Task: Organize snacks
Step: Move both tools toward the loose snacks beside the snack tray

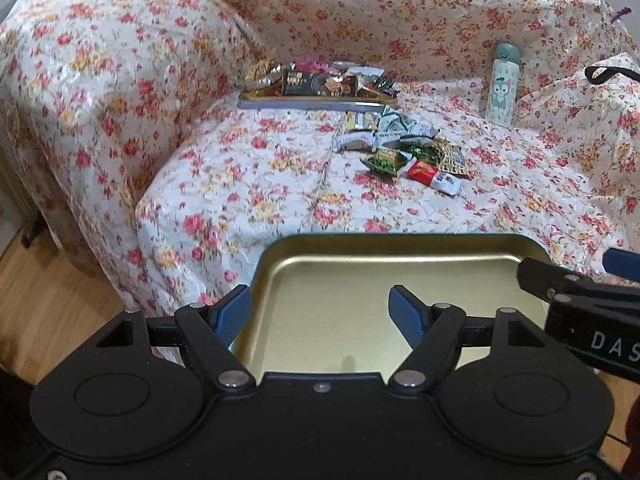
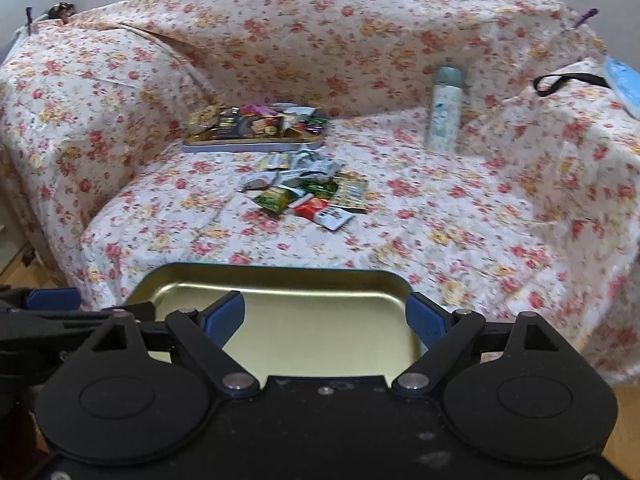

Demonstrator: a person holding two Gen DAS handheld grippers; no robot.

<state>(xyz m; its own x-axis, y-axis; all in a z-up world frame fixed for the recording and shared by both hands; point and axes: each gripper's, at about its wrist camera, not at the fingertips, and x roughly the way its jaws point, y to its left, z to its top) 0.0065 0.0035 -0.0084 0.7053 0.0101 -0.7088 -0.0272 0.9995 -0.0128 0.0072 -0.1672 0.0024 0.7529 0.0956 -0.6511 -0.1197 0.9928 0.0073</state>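
Floral sofa cover [image 1: 280, 184]; right gripper [image 1: 592, 300] reads "DAS".

A home living room: a sofa [image 1: 280, 184] draped in a floral cover [image 2: 460, 216] fills the view, with wooden floor [image 1: 52, 312] at seven o'clock. At one o'clock a cartoon-printed drink bottle [image 1: 502, 84] stands against the backrest.

left claw [image 1: 320, 312]: black body, blue ribbed pads, silver pivot screws | right claw [image 2: 324, 318]: same
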